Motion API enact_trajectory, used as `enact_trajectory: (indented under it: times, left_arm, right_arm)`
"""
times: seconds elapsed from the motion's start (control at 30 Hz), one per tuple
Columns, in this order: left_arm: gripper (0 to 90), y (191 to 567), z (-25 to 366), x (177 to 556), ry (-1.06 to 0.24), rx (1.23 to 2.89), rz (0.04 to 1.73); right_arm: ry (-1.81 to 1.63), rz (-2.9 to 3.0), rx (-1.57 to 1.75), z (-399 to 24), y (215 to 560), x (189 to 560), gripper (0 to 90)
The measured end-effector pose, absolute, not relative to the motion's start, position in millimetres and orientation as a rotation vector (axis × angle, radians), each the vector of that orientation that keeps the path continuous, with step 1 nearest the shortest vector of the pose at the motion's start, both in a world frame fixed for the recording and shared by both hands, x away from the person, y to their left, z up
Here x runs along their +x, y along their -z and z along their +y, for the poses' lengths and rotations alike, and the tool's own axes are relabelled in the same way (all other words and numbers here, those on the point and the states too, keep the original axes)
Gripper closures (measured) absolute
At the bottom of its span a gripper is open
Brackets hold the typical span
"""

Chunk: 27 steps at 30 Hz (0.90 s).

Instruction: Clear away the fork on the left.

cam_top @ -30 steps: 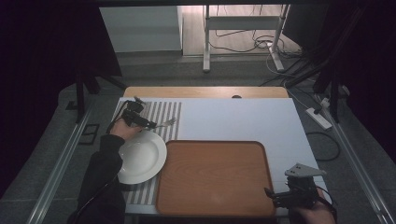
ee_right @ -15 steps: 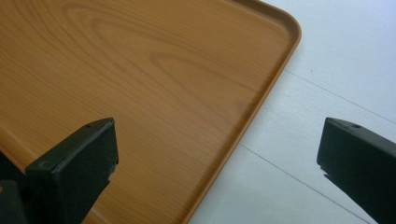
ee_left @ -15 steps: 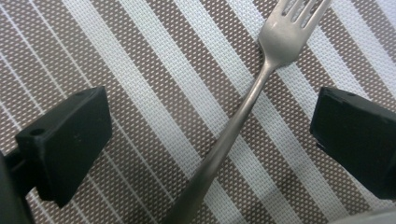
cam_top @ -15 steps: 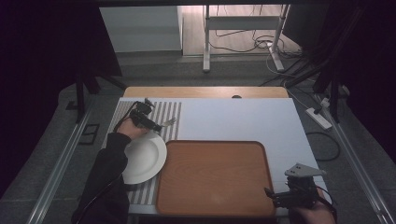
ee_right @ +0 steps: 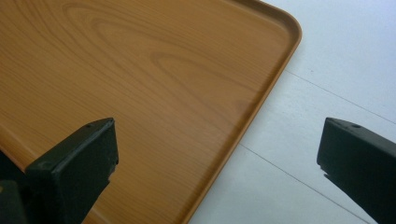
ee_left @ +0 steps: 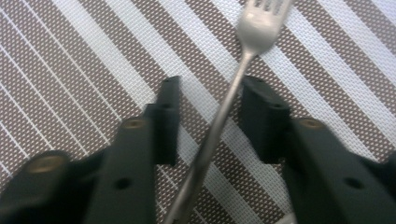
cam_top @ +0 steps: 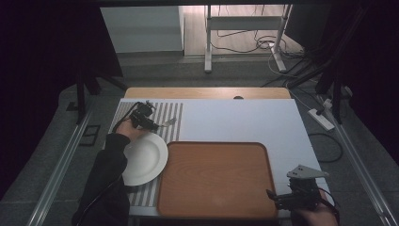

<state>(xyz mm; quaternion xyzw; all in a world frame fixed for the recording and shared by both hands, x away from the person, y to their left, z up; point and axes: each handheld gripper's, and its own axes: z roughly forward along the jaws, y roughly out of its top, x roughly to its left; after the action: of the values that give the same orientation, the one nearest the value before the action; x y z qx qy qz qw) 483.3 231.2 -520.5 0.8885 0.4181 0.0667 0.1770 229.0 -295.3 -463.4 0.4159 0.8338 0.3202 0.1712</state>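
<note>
Jaws of the left gripper [ee_left: 208, 121] have just been closing around a fork [ee_left: 224, 112] lying on the striped placemat [ee_left: 84, 60]; gaps remain on both sides of its handle, so nothing is gripped. Beside it sits a white plate [cam_top: 143, 159]. The right gripper [ee_right: 217, 154] gapes wide, empty, over the wooden tray's [ee_right: 140, 74] corner.

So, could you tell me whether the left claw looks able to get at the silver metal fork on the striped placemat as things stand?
Probably yes: the left claw already straddles the silver metal fork handle, its jaws have just been closing, with nothing between; gaps remain either side.
</note>
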Motion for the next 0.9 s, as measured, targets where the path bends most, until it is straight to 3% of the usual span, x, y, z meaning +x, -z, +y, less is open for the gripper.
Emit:
enact_trajectory:
  times: [0.07,0.23,0.9]
  left_arm:
    - [77.1,520.4,231.5,483.0,-0.173,2.511,1.175]
    - [85.6,519.8,234.3,483.7,-0.121,2.496,1.186]
    - [86.2,497.4,207.5,480.7,-0.143,2.457,1.059]
  right_arm:
    - [-0.91,2.368,1.18,-295.4,463.4,228.9,0.0]
    - [-0.911,2.364,1.183,-295.8,463.3,229.0,0.0]
    - [-0.911,2.364,1.178,-295.4,463.2,228.8,0.0]
